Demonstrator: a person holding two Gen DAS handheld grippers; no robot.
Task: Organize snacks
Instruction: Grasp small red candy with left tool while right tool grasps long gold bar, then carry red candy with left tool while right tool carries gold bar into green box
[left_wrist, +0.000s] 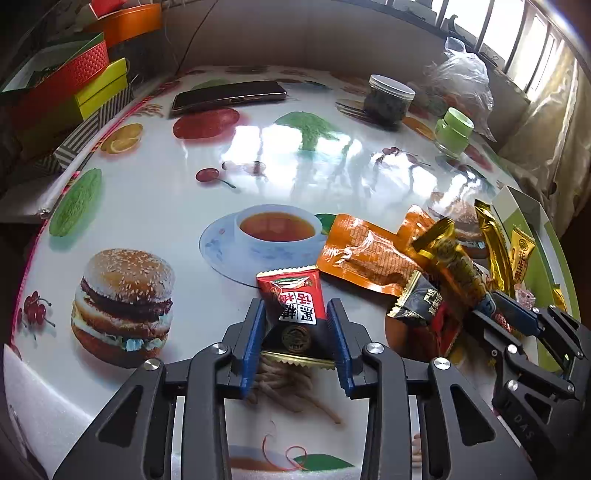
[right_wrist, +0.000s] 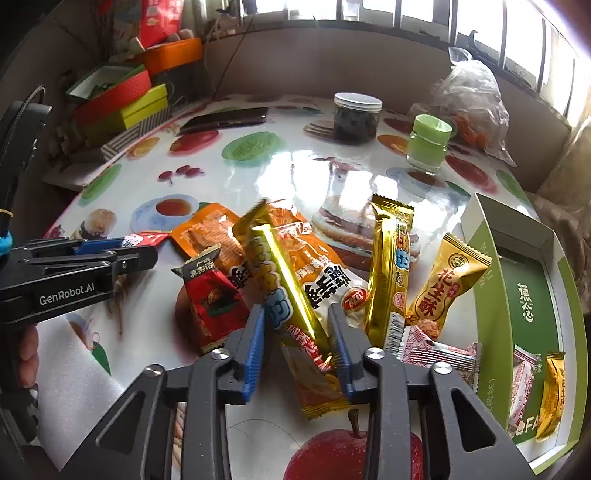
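Table (left_wrist: 155, 206): round top, glossy printed food-pattern cover; broad bare room over its left half and centre, clutter along the far edge.

Green box (right_wrist: 517, 295): open cardboard tray at the table's right edge, two small packets lying in its near corner.

Snack pile (right_wrist: 325, 266): crinkled foil and plastic packets heaped near the right edge just beside the box, overlapping one another.

Gold stick packet (right_wrist: 291, 291): long, shiny foil, long axis running from the near edge towards the table's centre, far end tilted up. Right gripper (right_wrist: 297, 332) grips its near part, blue pads pressed on both sides.

Red-and-black packet (left_wrist: 295, 310): small, flat, serrated seams, long axis pointing away from the near edge, red end farthest. Left gripper (left_wrist: 295, 332) has it clamped between narrow-set blue pads, at the pile's left margin.

Far edge: phone (left_wrist: 229, 96), dark jar (left_wrist: 389, 101), green-lidded jar (left_wrist: 452, 133), plastic bag (left_wrist: 461, 74).
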